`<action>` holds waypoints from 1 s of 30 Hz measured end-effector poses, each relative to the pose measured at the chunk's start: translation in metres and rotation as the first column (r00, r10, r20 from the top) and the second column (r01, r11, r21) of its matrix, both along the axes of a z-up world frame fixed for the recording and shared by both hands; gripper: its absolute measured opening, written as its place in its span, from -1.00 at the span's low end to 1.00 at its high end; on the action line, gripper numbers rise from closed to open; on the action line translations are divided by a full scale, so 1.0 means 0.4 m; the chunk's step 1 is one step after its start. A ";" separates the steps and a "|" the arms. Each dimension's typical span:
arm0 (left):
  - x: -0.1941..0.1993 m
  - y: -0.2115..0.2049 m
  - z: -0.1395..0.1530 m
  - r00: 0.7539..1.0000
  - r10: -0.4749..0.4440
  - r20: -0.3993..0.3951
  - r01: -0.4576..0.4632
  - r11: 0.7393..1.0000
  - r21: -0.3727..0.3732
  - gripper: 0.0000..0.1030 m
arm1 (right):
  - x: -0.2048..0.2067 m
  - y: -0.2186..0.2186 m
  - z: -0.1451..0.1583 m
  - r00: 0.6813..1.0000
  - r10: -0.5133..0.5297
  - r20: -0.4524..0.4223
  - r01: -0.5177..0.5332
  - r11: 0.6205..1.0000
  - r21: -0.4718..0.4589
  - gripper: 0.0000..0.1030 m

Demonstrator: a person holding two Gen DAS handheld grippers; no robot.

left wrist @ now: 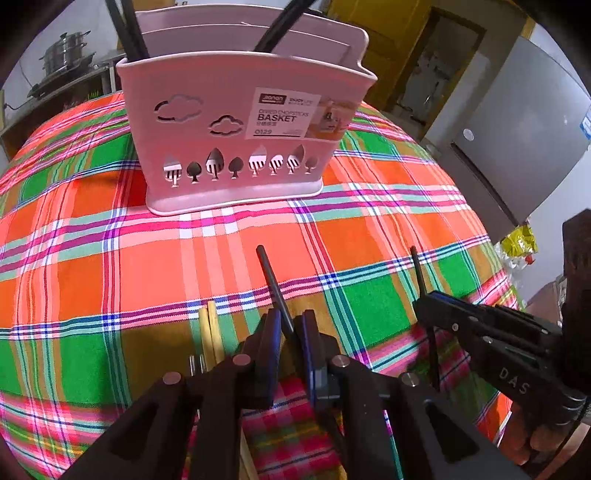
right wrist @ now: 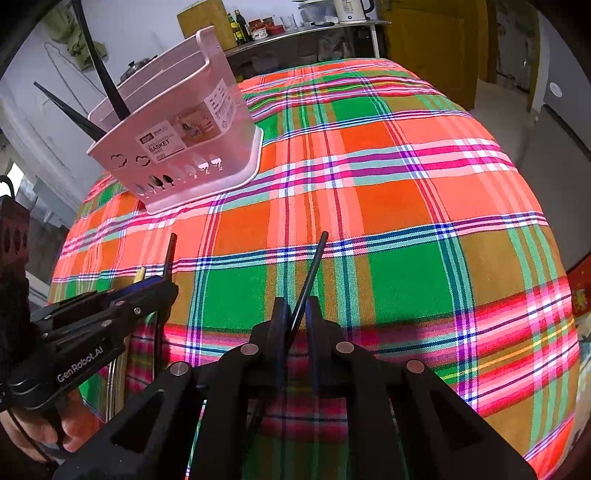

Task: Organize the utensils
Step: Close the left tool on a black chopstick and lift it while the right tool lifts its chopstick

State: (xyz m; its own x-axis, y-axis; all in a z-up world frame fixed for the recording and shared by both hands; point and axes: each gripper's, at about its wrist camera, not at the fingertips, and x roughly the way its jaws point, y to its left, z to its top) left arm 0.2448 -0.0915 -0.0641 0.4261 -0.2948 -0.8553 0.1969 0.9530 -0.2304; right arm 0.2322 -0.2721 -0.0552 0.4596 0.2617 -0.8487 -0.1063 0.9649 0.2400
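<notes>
A pink slotted utensil basket (left wrist: 236, 147) (right wrist: 177, 147) stands upright on the plaid tablecloth (left wrist: 110, 258) at the far side, with several black chopsticks (left wrist: 133, 29) leaning in it. In the left wrist view my left gripper (left wrist: 290, 328) is shut on a black chopstick (left wrist: 269, 277) that points up and away towards the basket. My right gripper (right wrist: 295, 317) is shut on a second black chopstick (right wrist: 314, 266), tilted the same way. Each gripper also shows in the other's view: the right gripper (left wrist: 424, 304) at the right, the left gripper (right wrist: 162, 288) at the left.
Two wooden chopsticks (left wrist: 210, 332) (right wrist: 139, 275) and thin metal pieces (left wrist: 195, 363) lie on the cloth by the left gripper. A grey fridge (left wrist: 517, 147) stands past the table's right edge. Shelves with pots (left wrist: 66, 55) and bottles (right wrist: 240, 26) line the back wall.
</notes>
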 end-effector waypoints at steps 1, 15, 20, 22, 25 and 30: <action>0.001 -0.009 0.000 1.000 -0.007 -0.002 0.007 1.000 0.016 -0.78 | 0.000 0.003 0.001 1.000 0.004 0.002 -0.004 1.000 -0.012 -0.83; -0.003 0.033 0.088 1.000 0.003 0.008 -0.002 0.997 -0.073 -0.91 | -0.025 -0.025 0.104 0.996 0.001 0.092 -0.004 0.999 0.036 -0.90; -0.028 0.049 0.169 0.998 -0.010 0.061 0.016 0.994 -0.107 -0.91 | -0.039 -0.037 0.158 0.990 -0.011 0.138 0.005 0.999 0.044 -0.90; -0.034 0.051 0.204 0.997 -0.011 0.080 0.020 0.992 -0.123 -0.91 | -0.046 -0.043 0.176 0.988 -0.016 0.154 0.009 0.999 0.049 -0.90; -0.054 0.058 0.265 0.991 -0.019 0.129 0.037 0.990 -0.136 -0.91 | -0.062 -0.048 0.213 0.982 -0.019 0.187 0.009 0.998 0.055 -0.90; -0.070 0.055 0.355 0.979 -0.034 0.201 0.064 0.988 -0.144 -0.91 | -0.083 -0.049 0.285 0.967 -0.020 0.254 0.005 0.998 0.062 -0.90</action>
